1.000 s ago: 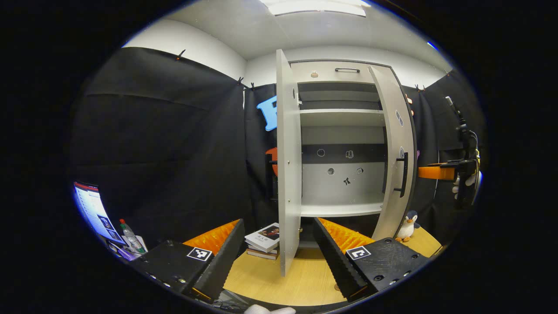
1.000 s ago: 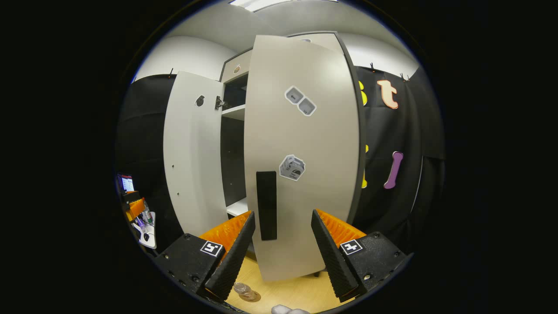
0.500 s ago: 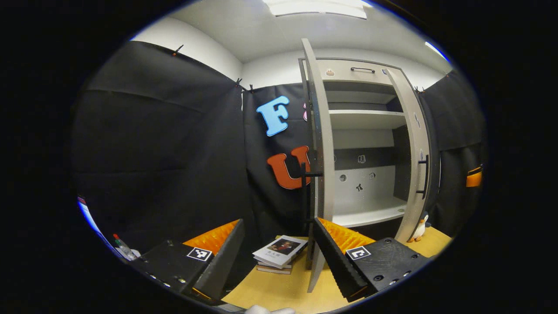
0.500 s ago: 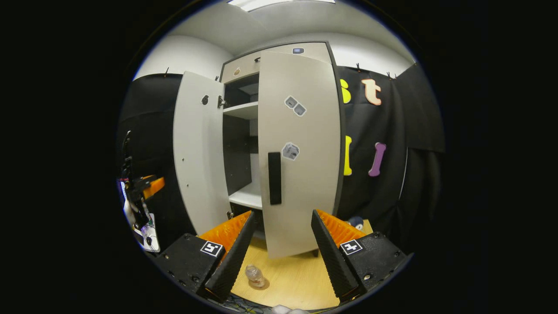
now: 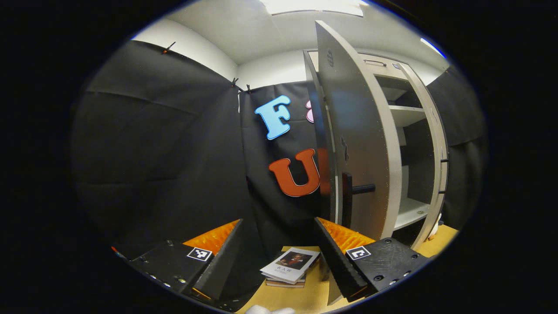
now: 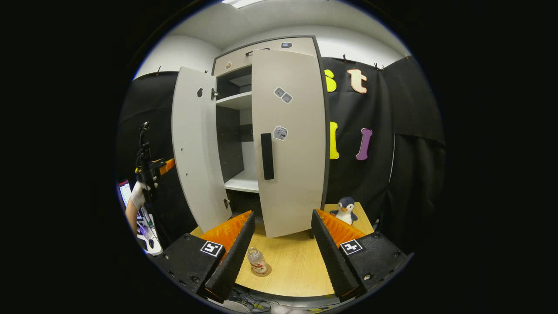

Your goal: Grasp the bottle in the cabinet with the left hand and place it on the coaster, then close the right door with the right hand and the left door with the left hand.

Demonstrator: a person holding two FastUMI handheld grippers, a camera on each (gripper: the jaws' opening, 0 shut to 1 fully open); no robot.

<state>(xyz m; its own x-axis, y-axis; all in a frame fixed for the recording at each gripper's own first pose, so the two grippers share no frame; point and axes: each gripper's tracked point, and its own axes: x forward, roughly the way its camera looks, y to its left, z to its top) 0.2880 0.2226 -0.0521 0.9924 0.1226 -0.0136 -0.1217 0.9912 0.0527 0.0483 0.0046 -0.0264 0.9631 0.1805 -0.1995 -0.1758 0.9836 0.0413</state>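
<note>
A small clear bottle (image 6: 256, 260) stands upright on a round coaster (image 6: 263, 272) on the wooden table, between my right gripper's fingers and below them. My right gripper (image 6: 282, 214) is open and empty, back from the cabinet's right door (image 6: 296, 144), which is swung most of the way in; its dark handle (image 6: 267, 156) faces me. The left door (image 6: 192, 144) stands wide open. My left gripper (image 5: 277, 222) is open and empty, on the outer side of that left door (image 5: 362, 144), near its handle (image 5: 354, 190). A hand holds the left gripper (image 6: 157, 166) at far left.
A stack of books (image 5: 290, 267) lies on the table by the left door's foot. A toy penguin (image 6: 345, 210) stands at the table's back right. Bare cabinet shelves (image 5: 409, 209) show between the doors. Black cloth walls close in on both sides.
The right door has swung further in and my right gripper has drawn back from it. My left gripper has moved left, round to the left door's outer face.
</note>
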